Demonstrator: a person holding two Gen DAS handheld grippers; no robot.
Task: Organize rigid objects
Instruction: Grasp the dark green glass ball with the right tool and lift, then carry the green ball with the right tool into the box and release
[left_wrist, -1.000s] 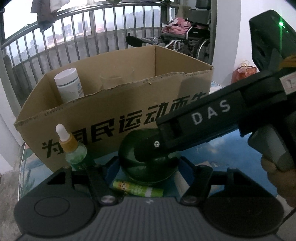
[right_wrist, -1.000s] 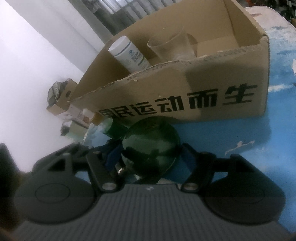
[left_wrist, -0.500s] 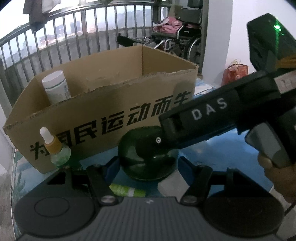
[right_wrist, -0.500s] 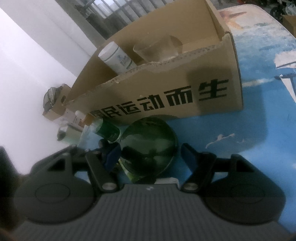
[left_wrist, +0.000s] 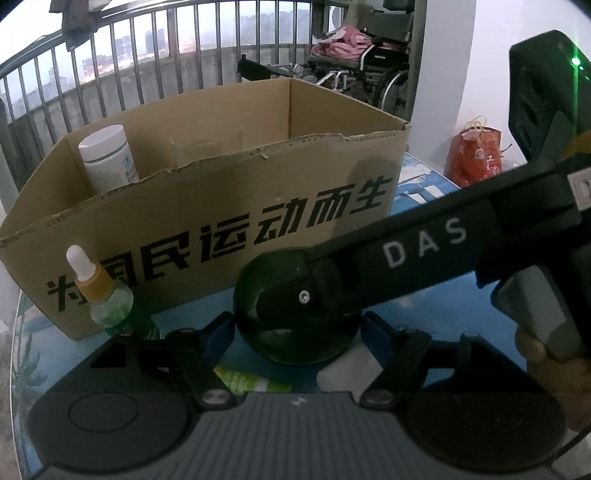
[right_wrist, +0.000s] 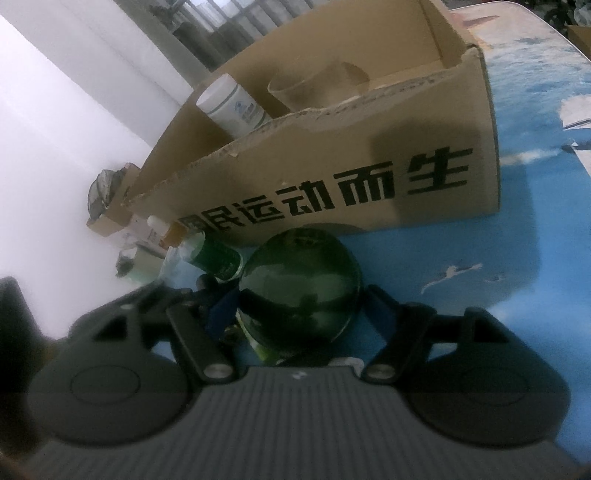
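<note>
A dark green glass globe (left_wrist: 266, 280) sits on the blue table in front of a cardboard box (left_wrist: 221, 206). My left gripper (left_wrist: 297, 326) straddles it with its jaws opening; the blue pads stand just beside its sides. My right gripper (left_wrist: 301, 295) reaches in from the right, one finger lying across the globe. In the right wrist view the globe (right_wrist: 299, 291) lies between the right gripper's (right_wrist: 301, 301) opening jaws, with the pads just off it. The box (right_wrist: 369, 147) holds a white bottle (left_wrist: 107, 158) and a clear cup (left_wrist: 207, 147).
A green dropper bottle (left_wrist: 107, 295) stands left of the globe against the box. A green tube (left_wrist: 251, 382) and a white item (left_wrist: 351, 369) lie under my left gripper. A hand (left_wrist: 554, 369) holds the right gripper. A railing, a wheelchair and a red bag stand behind.
The globe, tilted in the right wrist view half a second ago, now sits straighter. Both pairs of pads stand slightly wider beside it. The box has shifted a little in both views.
</note>
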